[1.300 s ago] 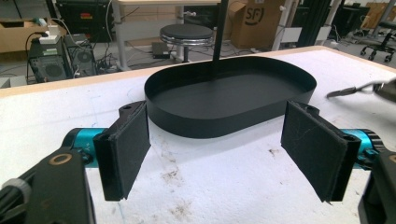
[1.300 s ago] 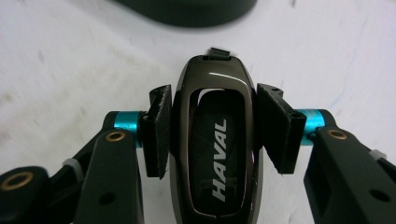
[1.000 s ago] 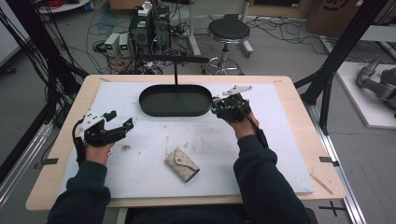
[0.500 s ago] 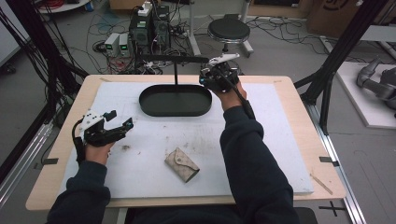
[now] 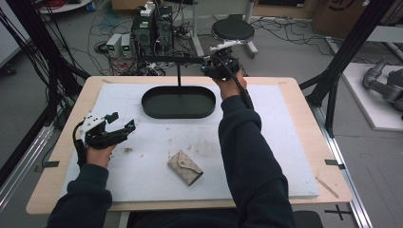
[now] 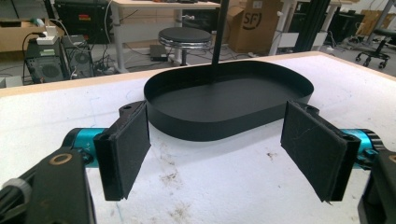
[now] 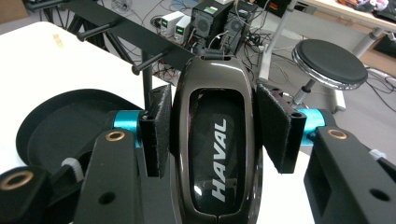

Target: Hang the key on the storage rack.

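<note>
My right gripper (image 5: 216, 65) is raised past the table's far edge, beside the right end of a black bar (image 5: 171, 59). In the right gripper view the right gripper (image 7: 215, 116) is shut on a glossy dark key fob (image 7: 217, 140) marked HAVAL, held upright just short of the bar's pegs (image 7: 149, 59). The bar stands on a thin post (image 5: 179, 78) that rises from a black oval tray (image 5: 152, 107). My left gripper (image 5: 122, 121) rests open on the white mat at the left, with nothing between its pads (image 6: 126, 151), and faces the tray (image 6: 224, 98).
A beige pouch (image 5: 185, 167) lies on the white mat (image 5: 285, 142) near the front middle. A black stool (image 5: 233, 29), power supplies (image 5: 152, 28) and cables sit on the floor beyond the table. Black frame posts (image 5: 349, 52) stand at the right.
My right gripper has lifted from beside the tray's right end and travelled away and up to the bar with the key fob in it. The left gripper has stayed put.
</note>
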`<action>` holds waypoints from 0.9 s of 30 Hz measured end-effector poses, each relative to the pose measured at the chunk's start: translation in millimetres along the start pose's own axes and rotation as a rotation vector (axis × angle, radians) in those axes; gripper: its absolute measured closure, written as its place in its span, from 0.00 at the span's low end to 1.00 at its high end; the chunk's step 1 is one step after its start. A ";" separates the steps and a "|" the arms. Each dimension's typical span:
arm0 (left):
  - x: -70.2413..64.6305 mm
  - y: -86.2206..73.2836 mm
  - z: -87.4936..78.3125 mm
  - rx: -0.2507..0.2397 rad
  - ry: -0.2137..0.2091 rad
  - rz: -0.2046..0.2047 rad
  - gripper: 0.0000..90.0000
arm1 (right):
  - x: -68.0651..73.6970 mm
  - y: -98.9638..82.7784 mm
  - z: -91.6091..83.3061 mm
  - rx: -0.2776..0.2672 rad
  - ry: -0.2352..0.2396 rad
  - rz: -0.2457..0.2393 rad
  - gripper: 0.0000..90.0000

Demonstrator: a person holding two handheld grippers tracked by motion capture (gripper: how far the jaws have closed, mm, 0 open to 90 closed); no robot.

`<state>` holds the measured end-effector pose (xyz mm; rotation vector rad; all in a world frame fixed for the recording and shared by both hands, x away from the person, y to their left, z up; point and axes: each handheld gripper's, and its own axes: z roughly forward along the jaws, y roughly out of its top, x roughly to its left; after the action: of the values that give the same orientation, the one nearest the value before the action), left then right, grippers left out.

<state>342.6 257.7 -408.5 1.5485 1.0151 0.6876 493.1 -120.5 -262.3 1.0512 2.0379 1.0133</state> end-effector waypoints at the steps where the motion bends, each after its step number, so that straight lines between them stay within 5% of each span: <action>1: 0.0 0.0 0.1 -0.001 0.000 0.001 0.26 | -3.0 -0.5 0.6 0.002 0.002 0.009 0.55; 12: -0.6 0.1 0.0 -0.001 -0.001 0.002 0.26 | -7.8 -0.2 -0.8 -0.008 -0.006 0.023 0.55; 16: -0.4 0.1 -0.2 -0.001 -0.001 0.002 0.26 | -17.1 -3.8 5.0 0.007 -0.013 0.075 0.55; 27: -0.2 0.0 0.1 -0.002 -0.001 0.000 0.26 | -11.1 -0.8 -1.0 -0.014 0.007 0.041 0.55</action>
<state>342.6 257.5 -408.6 1.5471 1.0139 0.6878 497.4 -130.6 -260.5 1.0883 2.0197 1.0518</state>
